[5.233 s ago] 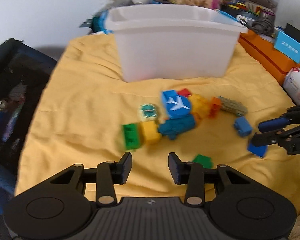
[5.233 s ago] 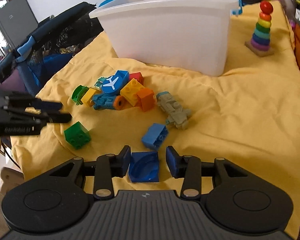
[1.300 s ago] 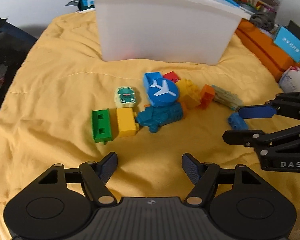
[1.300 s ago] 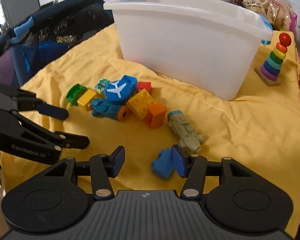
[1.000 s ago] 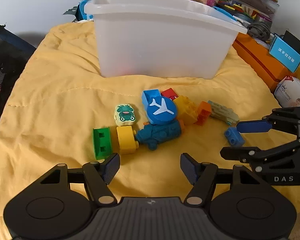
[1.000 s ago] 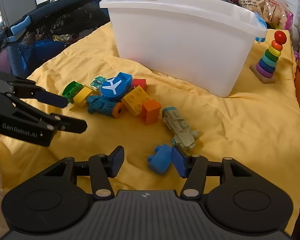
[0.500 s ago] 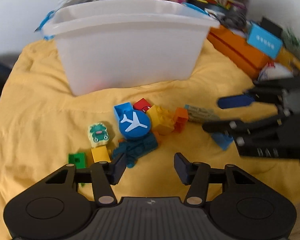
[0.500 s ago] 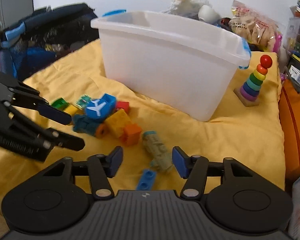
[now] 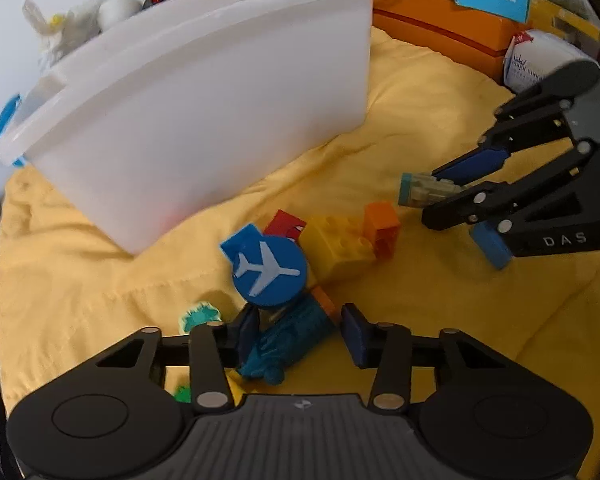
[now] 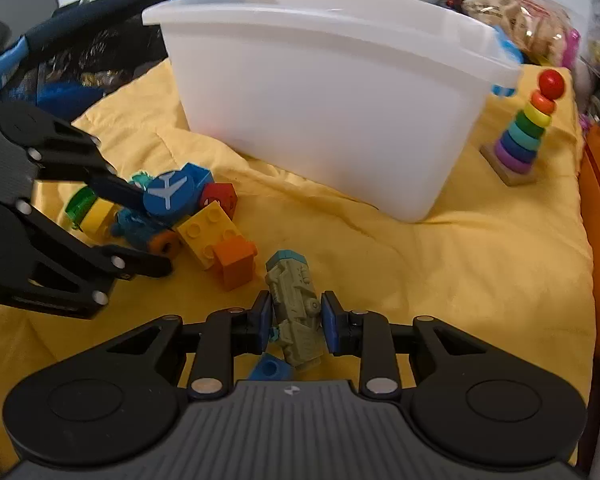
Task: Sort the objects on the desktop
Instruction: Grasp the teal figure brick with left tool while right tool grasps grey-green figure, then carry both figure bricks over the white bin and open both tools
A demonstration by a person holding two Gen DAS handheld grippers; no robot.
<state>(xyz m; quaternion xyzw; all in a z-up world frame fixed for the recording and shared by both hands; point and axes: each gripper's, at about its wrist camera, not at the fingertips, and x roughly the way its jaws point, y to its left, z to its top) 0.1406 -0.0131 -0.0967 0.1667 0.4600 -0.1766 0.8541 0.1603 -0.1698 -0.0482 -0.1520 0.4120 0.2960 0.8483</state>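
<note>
Right wrist view shows the grey-green toy truck (image 10: 296, 312) lying on the yellow cloth (image 10: 480, 264) directly between the two pads of the right tool (image 10: 294, 322); its long axis runs almost along the pointing direction of the tool, so the pads meet its two long sides; the pads stand very close to it or touch it, and I cannot tell if they press already, so this tool is narrowed around the truck but a firm grip is not certain; a small blue brick (image 10: 269, 369) lies just beside the near end of the truck. The white bin (image 10: 332, 120) stands ahead, well apart, and I judge it as the place to bring the truck; the tool sits low and nearly level over the cloth. Left wrist view shows the left tool (image 9: 298, 332) with its pads apart around the teal toy vehicle (image 9: 288, 340), under the blue airplane disc (image 9: 268, 270); it is nearer to the brick pile.
</note>
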